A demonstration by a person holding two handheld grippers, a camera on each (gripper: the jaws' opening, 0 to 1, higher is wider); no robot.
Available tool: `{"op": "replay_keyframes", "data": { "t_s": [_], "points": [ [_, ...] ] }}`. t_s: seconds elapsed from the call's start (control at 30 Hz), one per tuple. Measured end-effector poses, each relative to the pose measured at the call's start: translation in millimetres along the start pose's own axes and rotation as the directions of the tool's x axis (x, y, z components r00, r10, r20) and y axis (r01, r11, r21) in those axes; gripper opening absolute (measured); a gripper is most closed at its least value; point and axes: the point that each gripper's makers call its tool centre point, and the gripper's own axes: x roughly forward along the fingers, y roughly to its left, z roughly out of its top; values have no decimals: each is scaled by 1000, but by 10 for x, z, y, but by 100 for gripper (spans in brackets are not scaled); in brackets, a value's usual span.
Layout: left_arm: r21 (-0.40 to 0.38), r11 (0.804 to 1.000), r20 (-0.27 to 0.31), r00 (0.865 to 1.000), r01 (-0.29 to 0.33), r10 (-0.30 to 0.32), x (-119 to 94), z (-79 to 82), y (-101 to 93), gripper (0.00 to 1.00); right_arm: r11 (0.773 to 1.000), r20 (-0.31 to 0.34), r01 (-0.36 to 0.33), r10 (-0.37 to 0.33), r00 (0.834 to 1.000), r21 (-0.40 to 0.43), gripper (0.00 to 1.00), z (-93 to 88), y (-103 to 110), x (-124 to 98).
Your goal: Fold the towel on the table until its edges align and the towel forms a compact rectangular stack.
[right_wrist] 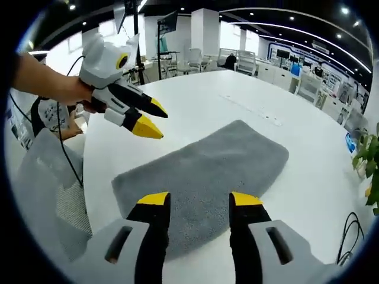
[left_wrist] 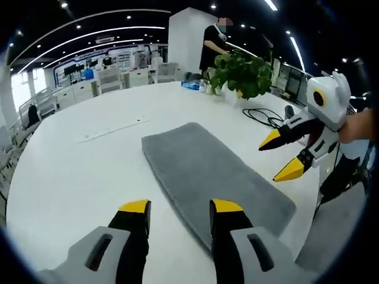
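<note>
Fingers on both grippers stand apart and hold nothing: the left gripper (left_wrist: 177,207) hovers over one short end of the flat grey plush rectangular towel (left_wrist: 207,171), the right gripper (right_wrist: 200,199) over the opposite end (right_wrist: 207,171). One towel lies spread in a single layer on the round white table (left_wrist: 71,171), near the edge by a grey chair (right_wrist: 47,177). Likely risks: pinching only one corner so the fold skews and the edges miss, or dragging the towel toward the near edge, since smooth tabletop offers little grip. Count: one towel, two grippers, one potted green plant (left_wrist: 243,74), one black cable (left_wrist: 263,115).
</note>
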Motion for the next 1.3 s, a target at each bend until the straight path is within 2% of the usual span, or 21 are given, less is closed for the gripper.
{"op": "replay_keyframes", "data": {
  "t_s": [0.23, 0.5, 0.63, 0.8, 0.97, 1.03, 1.17, 1.23, 1.3],
  "points": [
    [38, 999, 13, 1000, -12, 12, -134, 1, -101, 57, 999, 25, -26, 27, 999, -29, 47, 35, 132, -147],
    [30, 999, 20, 999, -25, 24, -327, -42, -257, 59, 991, -22, -71, 69, 997, -115, 51, -145, 295, -287],
    [99, 995, -6, 1000, -17, 17, -390, -164, -387, 59, 988, -21, -89, 87, 996, -128, 49, -203, 373, -353],
    [129, 992, -12, 1000, -6, 8, -424, -230, -506, 59, 983, -22, -106, 104, 994, -153, 49, -257, 459, -410],
    [183, 983, -30, 999, 33, -28, -434, -282, -678, 58, 974, -44, -126, 119, 992, -188, 48, -349, 552, -423],
    [231, 971, -41, 998, 65, -57, -427, -306, -743, 56, 973, -51, -129, 121, 991, -190, 46, -383, 572, -429],
    [252, 961, -67, 993, 114, -100, -401, -370, -829, 54, 970, -58, -131, 122, 991, -206, 44, -447, 625, -418],
    [266, 955, -78, 990, 131, -114, -394, -402, -845, 52, 968, -71, -132, 120, 990, -214, 39, -491, 653, -416],
    [294, 939, -76, 984, 179, -164, -404, -428, -909, 50, 970, -77, -121, 107, 991, -211, 31, -530, 673, -409]
  ]
}}
